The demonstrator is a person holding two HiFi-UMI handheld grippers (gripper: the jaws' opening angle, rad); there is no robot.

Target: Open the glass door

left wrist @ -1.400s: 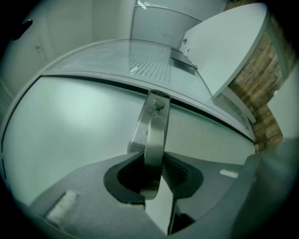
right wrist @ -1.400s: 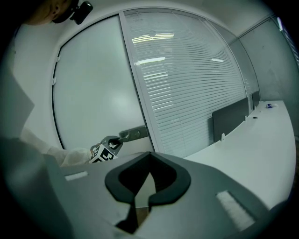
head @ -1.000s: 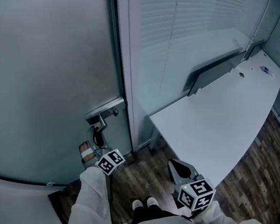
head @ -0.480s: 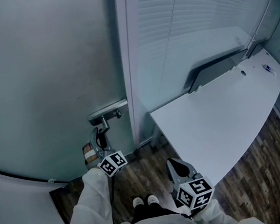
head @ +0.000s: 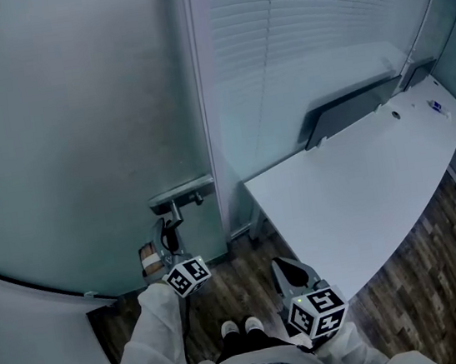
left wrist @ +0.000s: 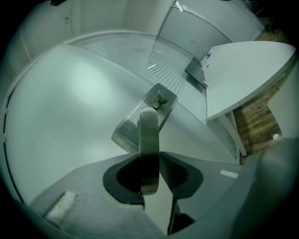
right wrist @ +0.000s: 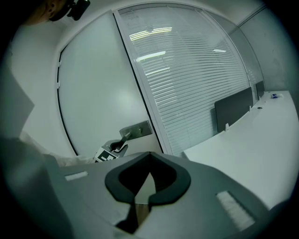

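Though head view hides it, L claw (left wrist: 149, 159) clamps door handle (left wrist: 148, 128) (R claw (right wrist: 147, 170) clenched)

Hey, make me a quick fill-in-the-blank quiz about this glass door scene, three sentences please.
1. The left claw is closed on the door's metal ____.
2. The right claw holds ____.
3. In the head view, the white desk stands to the ____ of the glass door.
Missing words: handle; nothing; right.
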